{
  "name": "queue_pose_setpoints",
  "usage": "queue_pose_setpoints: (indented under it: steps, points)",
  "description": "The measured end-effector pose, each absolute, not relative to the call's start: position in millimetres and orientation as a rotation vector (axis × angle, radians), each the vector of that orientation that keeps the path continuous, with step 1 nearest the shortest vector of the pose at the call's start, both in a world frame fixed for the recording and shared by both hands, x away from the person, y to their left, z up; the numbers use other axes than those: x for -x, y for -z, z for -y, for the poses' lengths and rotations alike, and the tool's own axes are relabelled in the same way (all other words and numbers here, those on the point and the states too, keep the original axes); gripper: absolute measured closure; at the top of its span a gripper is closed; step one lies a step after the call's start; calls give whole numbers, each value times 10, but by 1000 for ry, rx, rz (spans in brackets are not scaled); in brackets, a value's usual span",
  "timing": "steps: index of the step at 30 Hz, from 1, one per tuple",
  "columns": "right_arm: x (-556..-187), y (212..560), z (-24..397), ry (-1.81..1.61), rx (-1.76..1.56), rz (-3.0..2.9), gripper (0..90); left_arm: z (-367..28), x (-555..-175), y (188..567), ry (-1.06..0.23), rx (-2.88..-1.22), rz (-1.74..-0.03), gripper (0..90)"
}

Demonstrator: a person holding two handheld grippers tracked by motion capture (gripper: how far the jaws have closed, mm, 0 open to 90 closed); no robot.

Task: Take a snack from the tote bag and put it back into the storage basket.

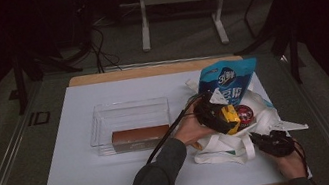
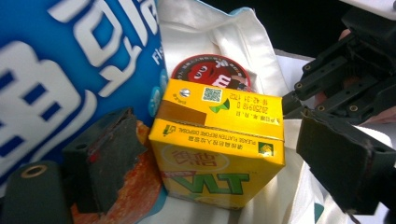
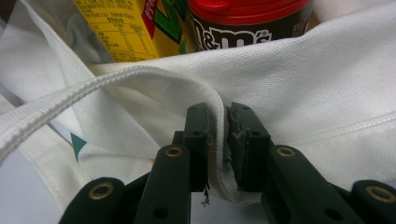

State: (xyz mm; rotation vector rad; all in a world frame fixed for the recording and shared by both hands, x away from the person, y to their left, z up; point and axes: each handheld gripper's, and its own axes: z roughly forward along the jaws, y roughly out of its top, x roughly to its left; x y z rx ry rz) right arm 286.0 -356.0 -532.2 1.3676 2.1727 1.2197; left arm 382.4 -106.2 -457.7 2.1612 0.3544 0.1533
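1. Left gripper (image 2: 219, 158): black blocky jaws, worn pads with reddish scuffs, a brass-ringed hole at lower left of the left gripper view.
2. Right gripper (image 3: 219, 140): black jaws, brass-ringed screw holes along the bottom.
3. Sleeve (image 1: 154, 180): dark grey, lower centre.
4. Cable (image 1: 167, 135): black.

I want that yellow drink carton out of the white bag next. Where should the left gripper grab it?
Grip the yellow drink carton across its two narrow side faces, coming from above through the bag's open mouth: it stands between the open jaws, with the blue pouch crowding one side.
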Motion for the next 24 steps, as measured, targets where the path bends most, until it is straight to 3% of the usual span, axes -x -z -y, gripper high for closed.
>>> queue_pose_setpoints:
  steps: [10, 13, 24]
  points:
    - [-2860, 5323, 3562, -1223, -1369, -2172, 772, 1173, -3841, 4650, -155, -2193, -340, 101]
    - [-2859, 5323, 3563, -1222, -1369, -2172, 771, 1185, -3856, 4665, -145, -2200, -336, 149]
    - [-2858, 5323, 3558, -1221, -1370, -2174, 763, 1242, -3843, 4743, -160, -2235, -325, 179]
